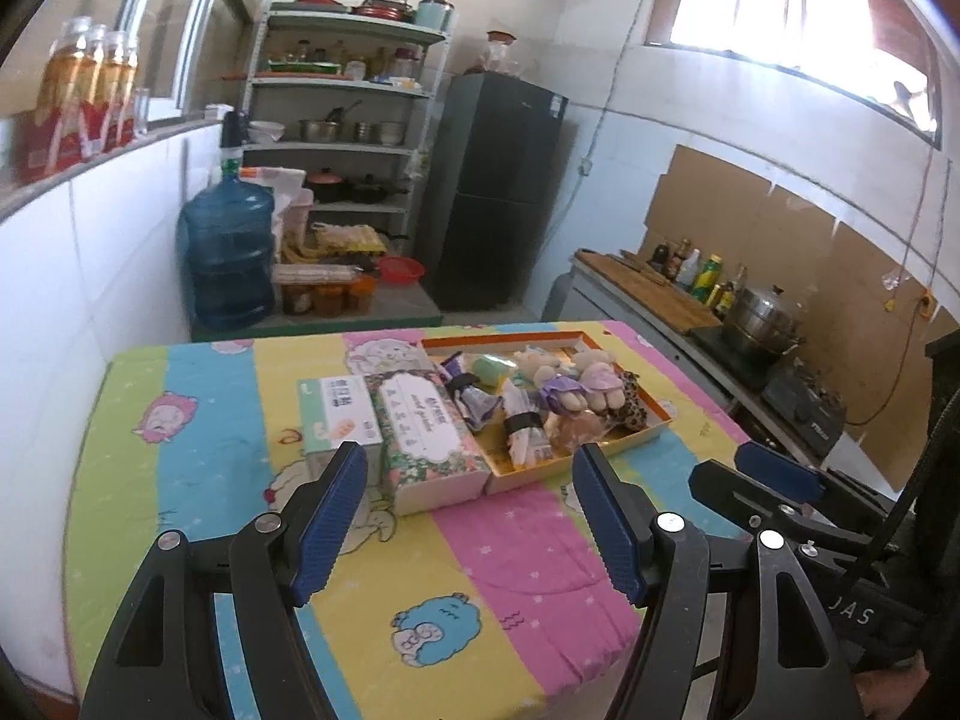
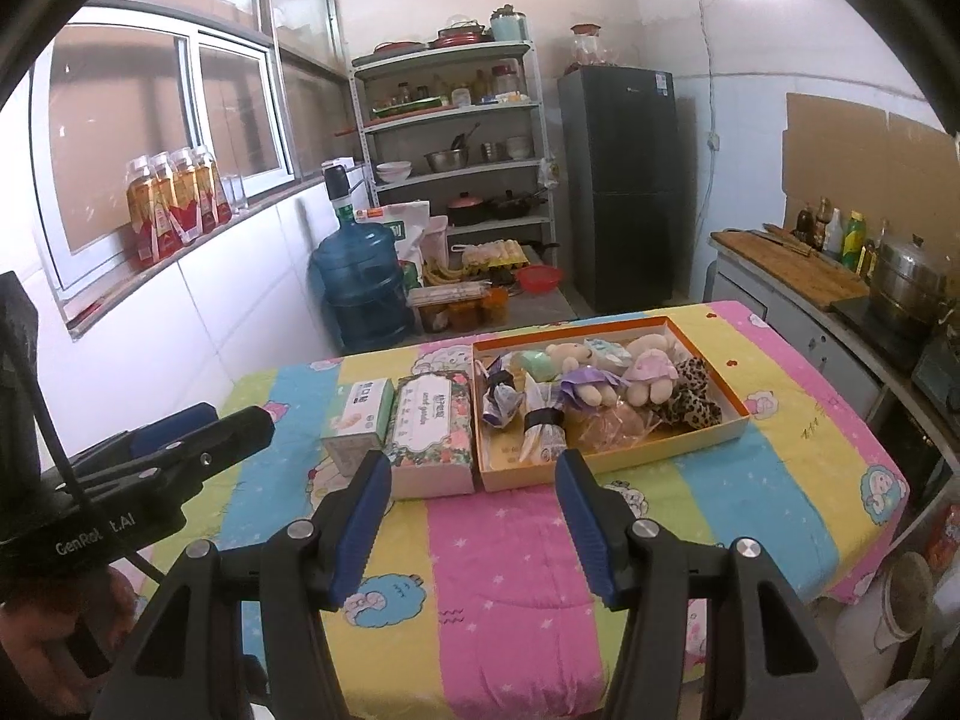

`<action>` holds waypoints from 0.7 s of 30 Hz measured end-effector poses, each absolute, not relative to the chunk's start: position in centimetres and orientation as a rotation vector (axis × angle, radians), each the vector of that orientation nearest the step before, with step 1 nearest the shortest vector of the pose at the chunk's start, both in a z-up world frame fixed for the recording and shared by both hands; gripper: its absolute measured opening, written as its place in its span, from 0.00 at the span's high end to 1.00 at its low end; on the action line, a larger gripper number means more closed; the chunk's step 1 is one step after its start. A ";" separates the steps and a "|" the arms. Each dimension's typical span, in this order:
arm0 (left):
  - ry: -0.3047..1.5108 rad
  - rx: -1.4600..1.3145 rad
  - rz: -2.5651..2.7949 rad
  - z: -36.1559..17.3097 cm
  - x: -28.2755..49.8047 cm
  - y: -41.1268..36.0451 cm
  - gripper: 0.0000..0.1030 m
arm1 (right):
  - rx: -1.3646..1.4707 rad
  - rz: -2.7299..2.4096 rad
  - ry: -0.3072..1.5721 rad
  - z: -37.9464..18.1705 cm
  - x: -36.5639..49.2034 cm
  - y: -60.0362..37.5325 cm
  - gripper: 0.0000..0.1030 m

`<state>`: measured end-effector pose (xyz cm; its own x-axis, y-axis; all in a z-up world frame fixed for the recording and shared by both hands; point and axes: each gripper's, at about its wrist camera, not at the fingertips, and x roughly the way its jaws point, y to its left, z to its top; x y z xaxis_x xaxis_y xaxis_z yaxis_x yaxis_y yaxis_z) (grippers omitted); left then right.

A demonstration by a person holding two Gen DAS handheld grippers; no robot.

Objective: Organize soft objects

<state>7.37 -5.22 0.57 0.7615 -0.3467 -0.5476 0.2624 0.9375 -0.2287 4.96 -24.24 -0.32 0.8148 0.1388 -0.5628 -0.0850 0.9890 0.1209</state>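
Note:
A shallow orange-rimmed box (image 1: 645,427) (image 2: 729,417) sits on the far half of the table. It holds several soft items: small plush bears (image 1: 594,381) (image 2: 648,375), a leopard-print piece (image 2: 690,405), a green roll (image 2: 537,363) and bundled cloths with black bands (image 1: 522,426) (image 2: 543,420). Left of it lie a floral tissue box (image 1: 429,441) (image 2: 432,432) and a white-green box (image 1: 339,414) (image 2: 360,414). My left gripper (image 1: 468,516) hovers open above the near table, empty. My right gripper (image 2: 471,519) is open and empty too, short of the boxes.
The table wears a colourful striped cartoon cloth (image 1: 516,552) (image 2: 498,546). Behind it are a blue water jug (image 1: 228,252), a metal shelf rack (image 1: 342,138) and a dark fridge (image 1: 498,192). A counter with bottles and a steel pot (image 1: 765,315) runs along the right.

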 end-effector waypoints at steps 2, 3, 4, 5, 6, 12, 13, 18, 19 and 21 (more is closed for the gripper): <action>0.609 -0.130 -0.308 1.0 6.8 -4.9 0.30 | 0.096 0.123 0.600 -0.1 4.6 -24.1 0.45; 0.602 -0.123 -0.296 1.2 6.5 -4.8 0.30 | 0.090 0.121 0.592 0.0 4.4 -23.9 0.45; 0.591 -0.115 -0.278 1.3 6.1 -4.7 0.30 | 0.083 0.120 0.587 0.2 4.3 -23.7 0.45; 0.574 -0.102 -0.250 1.6 5.6 -4.6 0.30 | 0.077 0.117 0.581 0.3 4.2 -23.5 0.45; 0.562 -0.093 -0.228 1.8 5.3 -4.5 0.30 | 0.068 0.110 0.577 0.5 4.1 -23.2 0.45; 0.520 -0.093 -0.152 3.0 3.8 -3.7 0.30 | 0.025 0.098 0.522 1.8 3.0 -21.9 0.45; 0.516 -0.096 -0.150 3.1 3.6 -3.5 0.30 | 0.019 0.096 0.515 2.0 2.8 -21.8 0.45; 0.509 -0.080 -0.123 3.6 3.1 -3.6 0.30 | 0.014 0.090 0.496 2.6 2.2 -21.6 0.45; 0.504 -0.069 -0.112 3.8 3.0 -3.8 0.30 | 0.019 0.088 0.495 2.7 2.0 -21.7 0.45; 0.490 -0.047 -0.083 4.0 2.5 -4.1 0.30 | 0.028 0.080 0.492 2.8 1.7 -21.9 0.45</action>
<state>2.52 -4.06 3.97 0.8789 -0.0909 -0.4683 0.0684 0.9955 -0.0650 1.75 -21.86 2.76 0.8783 0.0838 -0.4707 -0.0705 0.9965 0.0459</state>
